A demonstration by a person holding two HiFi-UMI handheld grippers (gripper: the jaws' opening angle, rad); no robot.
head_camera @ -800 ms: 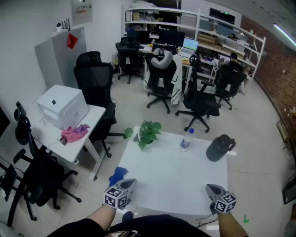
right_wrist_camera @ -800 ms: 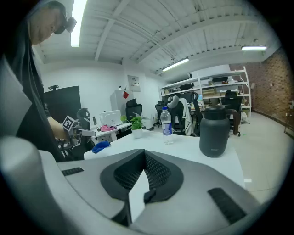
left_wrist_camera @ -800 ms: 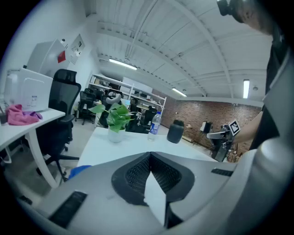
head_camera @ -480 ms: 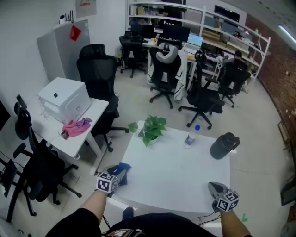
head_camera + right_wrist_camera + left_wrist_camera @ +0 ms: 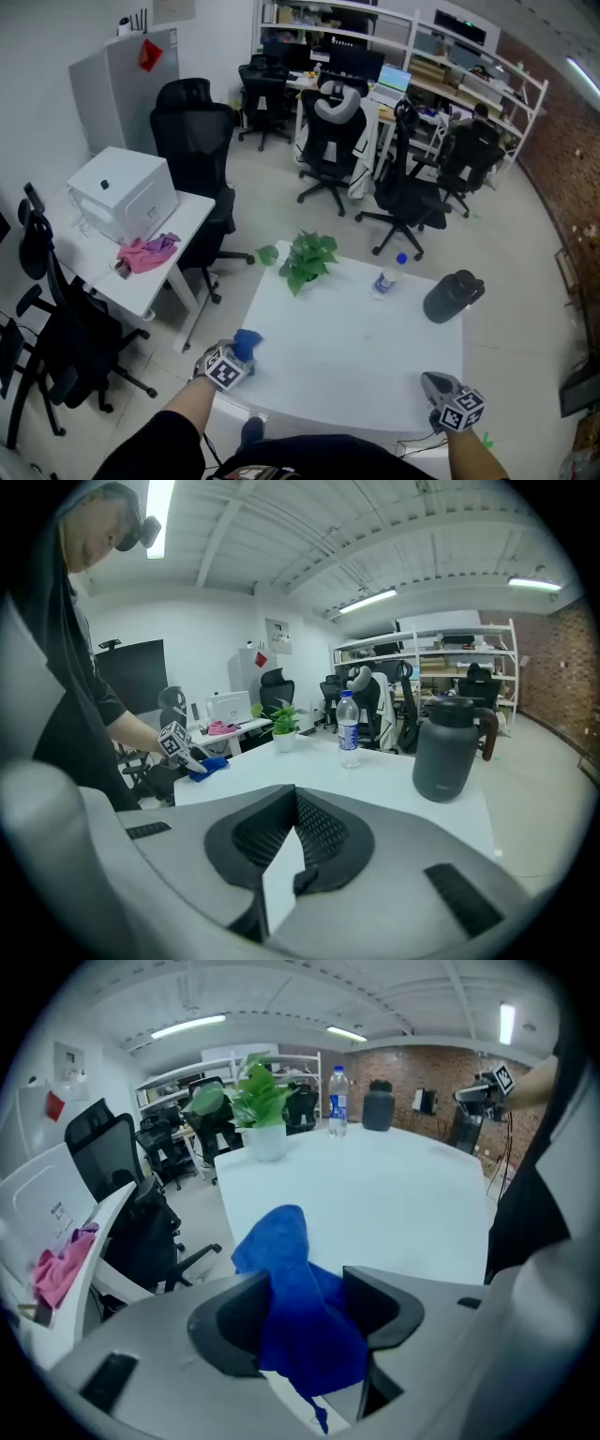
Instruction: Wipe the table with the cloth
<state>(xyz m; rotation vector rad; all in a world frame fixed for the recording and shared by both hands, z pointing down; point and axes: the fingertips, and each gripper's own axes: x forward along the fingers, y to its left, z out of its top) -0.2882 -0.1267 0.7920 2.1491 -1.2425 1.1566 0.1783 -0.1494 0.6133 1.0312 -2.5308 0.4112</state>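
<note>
Cloth (image 5: 298,1309), blue, sat bunched at the left edge of the table (image 5: 356,361), between the wide-spread jaws of your left gripper (image 5: 239,355). Your right gripper (image 5: 433,382) was at the near right corner, jaws pressed together, empty.

The cloth (image 5: 281,1241) is soft blue fabric, matt and faintly fuzzy, rumpled at the eight o'clock edge of the table (image 5: 356,347) — a smooth white top with a slight sheen. The left tongs (image 5: 302,1309) have a matt grey plastic shell and smooth black pads (image 5: 225,1321); the right tongs (image 5: 292,841) carry black mesh-textured pads (image 5: 328,832). At twelve o'clock the bottle (image 5: 385,279) is clear plastic; at two, the jug (image 5: 448,298) is dark and matt.
</note>
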